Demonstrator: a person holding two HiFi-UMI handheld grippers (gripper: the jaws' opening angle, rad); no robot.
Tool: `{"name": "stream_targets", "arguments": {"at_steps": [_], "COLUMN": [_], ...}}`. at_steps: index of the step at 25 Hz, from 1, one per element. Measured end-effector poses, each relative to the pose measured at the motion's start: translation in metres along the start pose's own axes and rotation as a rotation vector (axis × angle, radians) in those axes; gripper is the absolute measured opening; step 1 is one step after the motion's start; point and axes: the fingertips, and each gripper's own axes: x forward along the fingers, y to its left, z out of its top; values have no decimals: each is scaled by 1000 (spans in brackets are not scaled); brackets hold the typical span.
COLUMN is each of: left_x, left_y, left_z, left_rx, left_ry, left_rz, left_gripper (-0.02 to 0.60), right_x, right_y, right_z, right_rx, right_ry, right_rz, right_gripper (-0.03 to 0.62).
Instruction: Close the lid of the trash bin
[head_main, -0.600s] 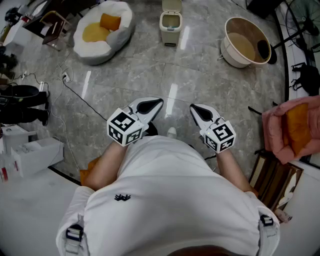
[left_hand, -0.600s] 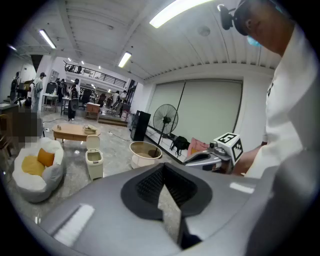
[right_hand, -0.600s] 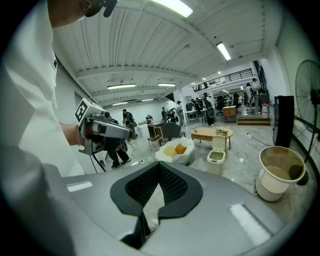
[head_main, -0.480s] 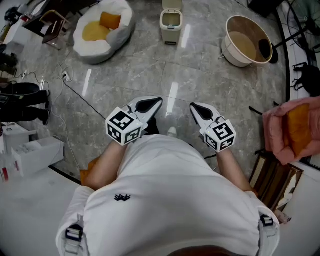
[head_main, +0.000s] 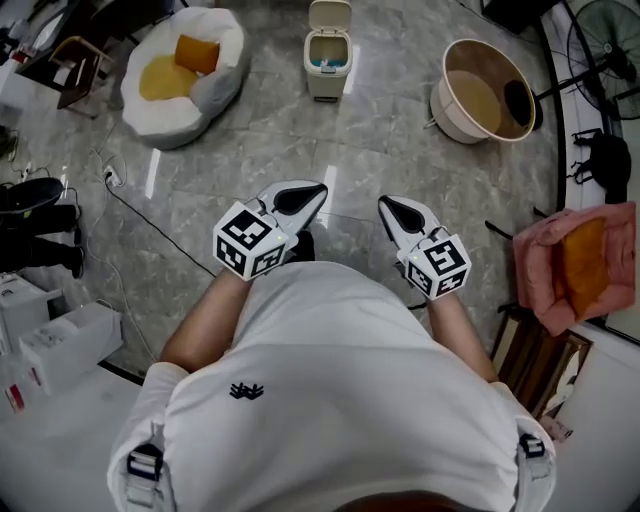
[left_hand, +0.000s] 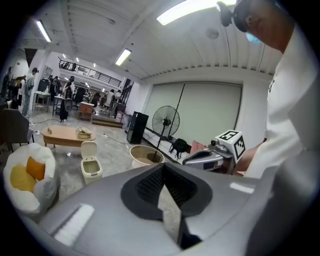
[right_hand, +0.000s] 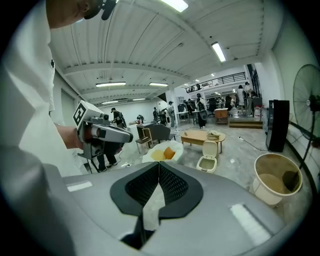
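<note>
The small beige trash bin (head_main: 327, 52) stands on the grey marble floor far ahead, its lid (head_main: 330, 14) tipped up and open. It also shows as the bin (left_hand: 91, 163) in the left gripper view and the bin (right_hand: 207, 158) in the right gripper view. Both grippers are held close to the person's white shirt, well short of the bin. My left gripper (head_main: 316, 190) is shut with nothing in it, and so is my right gripper (head_main: 386, 204). In their own views the left jaws (left_hand: 162, 168) and the right jaws (right_hand: 158, 165) meet tip to tip.
A white beanbag (head_main: 178, 60) with orange cushions lies left of the bin. A round beige tub (head_main: 484, 90) sits to its right. A pink seat (head_main: 562, 262) and a fan (head_main: 608, 40) stand at the right. A cable (head_main: 150, 195) and boxes (head_main: 62, 335) lie at the left.
The bin, beanbag and tub have slid lower in the head view, so the bin's raised lid now shows whole. Both grippers stayed shut near the body.
</note>
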Motion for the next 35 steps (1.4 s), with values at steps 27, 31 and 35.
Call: {"name": "stream_targets", "arguments": {"at_steps": [27, 31, 35], "left_x": [25, 42, 67], "left_y": [281, 319, 356], "left_z": [94, 119, 150], "left_rx": [-13, -32, -45], "left_ry": [-41, -53, -71], "left_rz": [131, 189, 236], "left_gripper": [55, 55, 55], "right_x": [267, 312, 359], "right_y": [-166, -216, -272], "right_z": [130, 152, 169], "right_rx": [-57, -70, -82], "right_ry": [46, 59, 90], "right_rz": [21, 53, 96], "right_gripper": [17, 17, 17]}}
